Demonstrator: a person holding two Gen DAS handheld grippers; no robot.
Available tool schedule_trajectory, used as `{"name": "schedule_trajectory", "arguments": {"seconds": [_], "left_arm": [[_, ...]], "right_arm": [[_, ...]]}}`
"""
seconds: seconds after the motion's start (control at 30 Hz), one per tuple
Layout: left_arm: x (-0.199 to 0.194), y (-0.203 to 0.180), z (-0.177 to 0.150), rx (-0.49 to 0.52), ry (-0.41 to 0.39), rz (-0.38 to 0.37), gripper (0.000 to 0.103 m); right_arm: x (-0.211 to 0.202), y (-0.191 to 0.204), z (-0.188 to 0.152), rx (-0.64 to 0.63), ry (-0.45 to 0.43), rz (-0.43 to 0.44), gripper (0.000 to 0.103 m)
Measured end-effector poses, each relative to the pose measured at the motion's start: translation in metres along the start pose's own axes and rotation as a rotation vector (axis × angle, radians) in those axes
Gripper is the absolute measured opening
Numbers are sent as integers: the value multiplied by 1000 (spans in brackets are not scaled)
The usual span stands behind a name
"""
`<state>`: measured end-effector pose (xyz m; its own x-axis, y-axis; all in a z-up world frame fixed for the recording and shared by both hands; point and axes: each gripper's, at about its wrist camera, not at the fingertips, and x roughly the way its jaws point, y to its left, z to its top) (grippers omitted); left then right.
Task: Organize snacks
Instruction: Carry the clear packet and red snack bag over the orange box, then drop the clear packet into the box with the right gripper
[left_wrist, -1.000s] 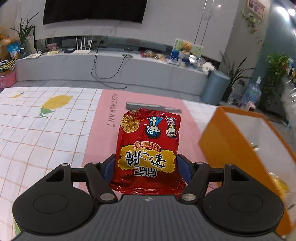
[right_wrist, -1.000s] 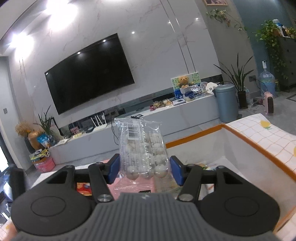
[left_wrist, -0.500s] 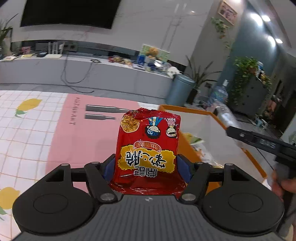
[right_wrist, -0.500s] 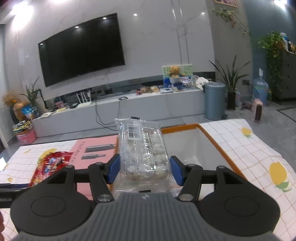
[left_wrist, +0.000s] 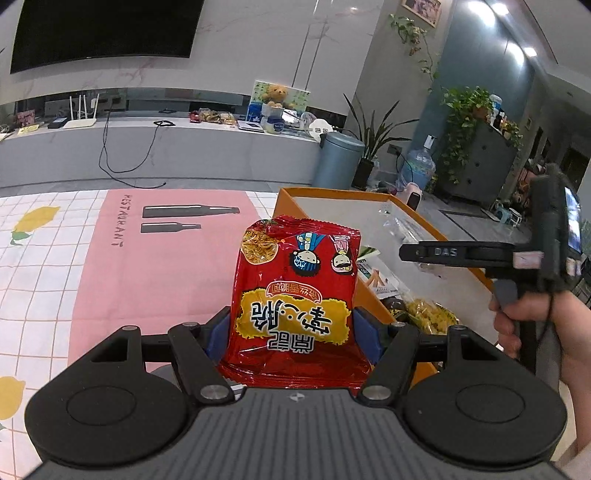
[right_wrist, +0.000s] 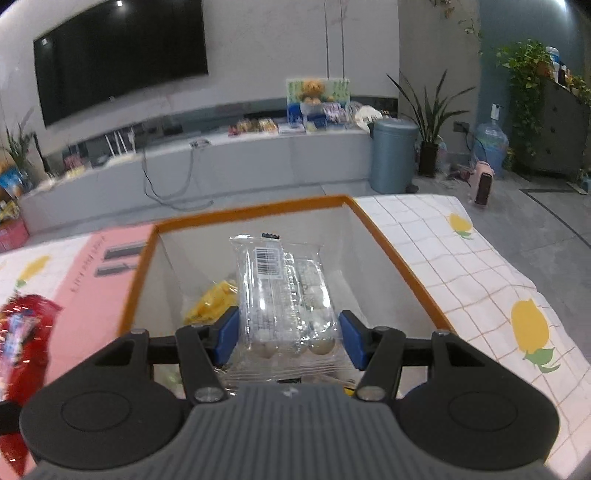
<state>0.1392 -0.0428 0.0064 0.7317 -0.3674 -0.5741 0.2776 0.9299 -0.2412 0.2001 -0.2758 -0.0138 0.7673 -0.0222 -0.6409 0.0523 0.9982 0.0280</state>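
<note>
My left gripper is shut on a red noodle snack bag and holds it above the pink mat, just left of the orange-rimmed box. My right gripper is shut on a clear packet of white round snacks and holds it over the open box. The red bag also shows at the left edge of the right wrist view. The right gripper shows from the side in the left wrist view, over the box.
Inside the box lie a yellow snack bag and other packets. The table carries a white lemon-print checked cloth and a pink mat. A grey bin and plants stand on the floor beyond.
Both grippers have moved toward the box with their packets. The right gripper has tilted down over the box opening. The left gripper has come closer to the box's left wall.
</note>
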Motion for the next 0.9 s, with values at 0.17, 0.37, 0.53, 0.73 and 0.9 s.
{"name": "schedule_trajectory", "arguments": {"seconds": [0.17,0.37,0.53,0.73,0.9], "left_arm": [[-1,-1,-1,2,3,-4,78],[1,-2,-1,13,9,0,78],[4,-4,-3,9,19,6,78],[-2,-9,-4,11,4,21,78],[-15,-19,-5,-5,-20,6,78]], "right_arm": [[16,-9,10,-8,42,-49,57],[35,-20,17,-14,70,-62,57],[41,-16,21,-44,84,-60,58],[13,-18,29,-13,-5,-7,89],[-32,-26,27,90,-97,8,96]]}}
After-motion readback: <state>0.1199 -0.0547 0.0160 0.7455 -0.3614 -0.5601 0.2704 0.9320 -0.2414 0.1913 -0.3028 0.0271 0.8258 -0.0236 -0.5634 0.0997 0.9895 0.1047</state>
